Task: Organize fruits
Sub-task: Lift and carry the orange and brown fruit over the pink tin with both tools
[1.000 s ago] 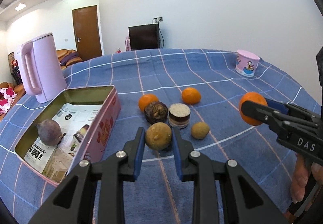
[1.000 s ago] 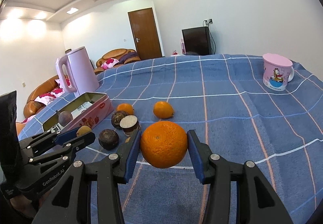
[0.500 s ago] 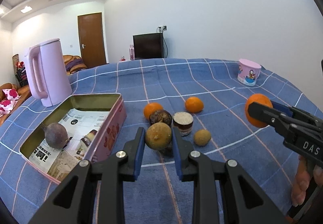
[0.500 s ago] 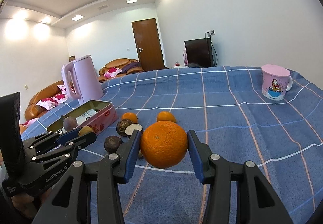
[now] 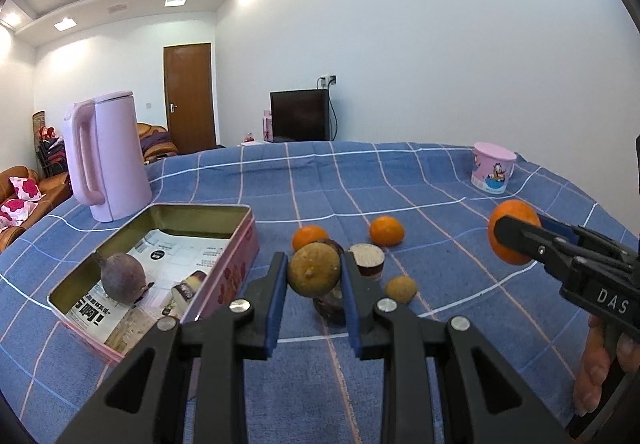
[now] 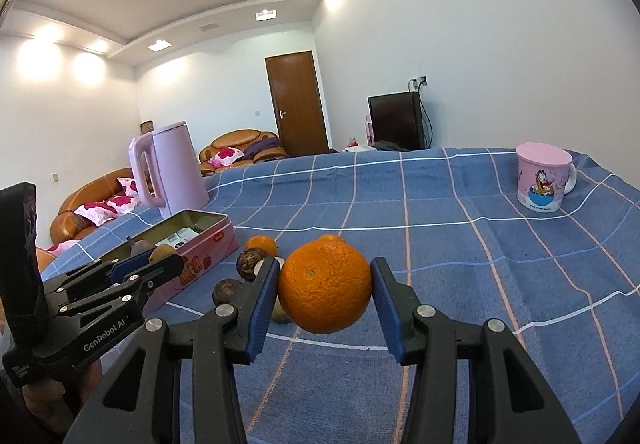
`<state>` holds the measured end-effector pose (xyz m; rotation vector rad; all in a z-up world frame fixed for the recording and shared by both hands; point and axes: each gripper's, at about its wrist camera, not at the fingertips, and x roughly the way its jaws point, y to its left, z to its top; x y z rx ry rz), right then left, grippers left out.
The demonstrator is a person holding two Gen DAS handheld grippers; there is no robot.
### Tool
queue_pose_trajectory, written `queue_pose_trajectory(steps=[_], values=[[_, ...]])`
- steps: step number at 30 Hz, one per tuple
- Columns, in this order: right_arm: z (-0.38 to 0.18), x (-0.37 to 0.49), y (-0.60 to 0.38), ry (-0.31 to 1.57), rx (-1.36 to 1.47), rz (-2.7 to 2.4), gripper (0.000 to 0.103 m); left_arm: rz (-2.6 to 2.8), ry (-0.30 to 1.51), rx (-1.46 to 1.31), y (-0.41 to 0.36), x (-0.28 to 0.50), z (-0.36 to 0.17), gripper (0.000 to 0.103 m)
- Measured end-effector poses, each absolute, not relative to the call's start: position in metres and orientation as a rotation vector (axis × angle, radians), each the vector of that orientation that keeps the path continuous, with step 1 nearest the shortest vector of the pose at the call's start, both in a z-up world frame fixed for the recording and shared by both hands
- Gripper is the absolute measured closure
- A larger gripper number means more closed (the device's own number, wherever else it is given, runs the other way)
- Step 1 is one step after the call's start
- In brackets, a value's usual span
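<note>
tin (image 5: 224,209): glossy metal, paper-lined | tablecloth (image 5: 400,180): matt cloth | kettle (image 5: 108,156): smooth plastic

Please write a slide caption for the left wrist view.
Left tool lifts a brownish-yellow fruit beside the open tin.

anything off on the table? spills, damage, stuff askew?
No spills or damage. Oddity: a cut fruit sits face-up among the whole fruit. Both grippers hold fruit in the air: left a yellow-brown one, right an orange. Tin holds one purple fruit.
</note>
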<state>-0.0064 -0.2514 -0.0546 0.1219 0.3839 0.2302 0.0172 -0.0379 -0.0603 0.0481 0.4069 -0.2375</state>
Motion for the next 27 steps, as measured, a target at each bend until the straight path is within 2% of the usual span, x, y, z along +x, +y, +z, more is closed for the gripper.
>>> queue_pose_trajectory(steps=[27], values=[[-0.047,-0.035,-0.246,0.217,0.080,0.291,0.054,-0.177,0.280,0.029,-0.025,0.001,-0.046,0.075]])
